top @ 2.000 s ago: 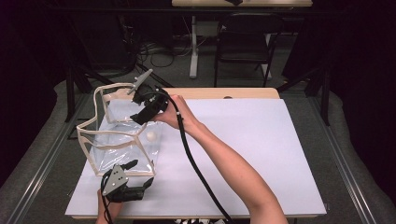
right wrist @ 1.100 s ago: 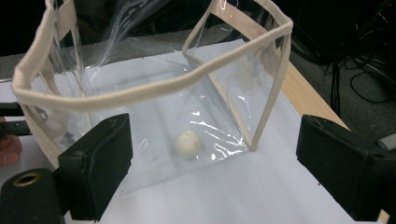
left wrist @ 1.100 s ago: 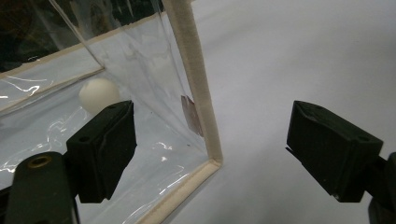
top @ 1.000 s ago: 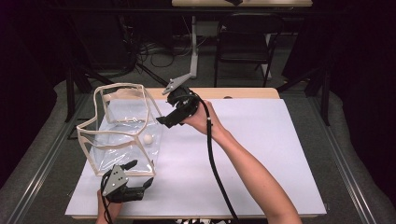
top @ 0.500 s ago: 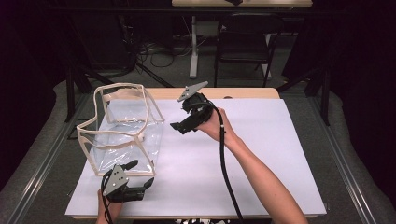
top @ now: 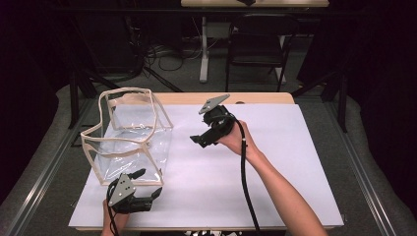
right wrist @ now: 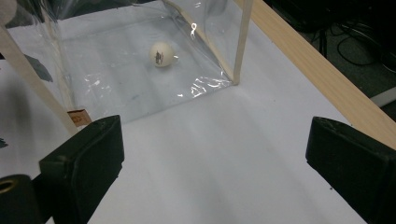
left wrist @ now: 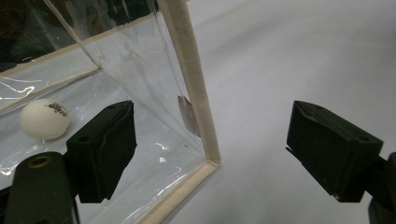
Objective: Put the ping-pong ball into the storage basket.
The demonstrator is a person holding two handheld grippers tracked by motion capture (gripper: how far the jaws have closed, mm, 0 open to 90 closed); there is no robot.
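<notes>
At the left of the desk (top: pixel 295 162), my left fingers (top: pixel 147 184) wait wide open and empty by the clear bag (top: pixel 129 135), maybe to steady it. Its ball (right wrist: pixel 161 54) rests inside. My right fingers (top: pixel 197 141) hang open and empty beside it.

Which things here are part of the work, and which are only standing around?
Part of the work:
- clear bag
- white ball inside it
- left gripper, open, by the bag's corner
- right gripper, open

Only around:
- chair
- floor cables
</notes>
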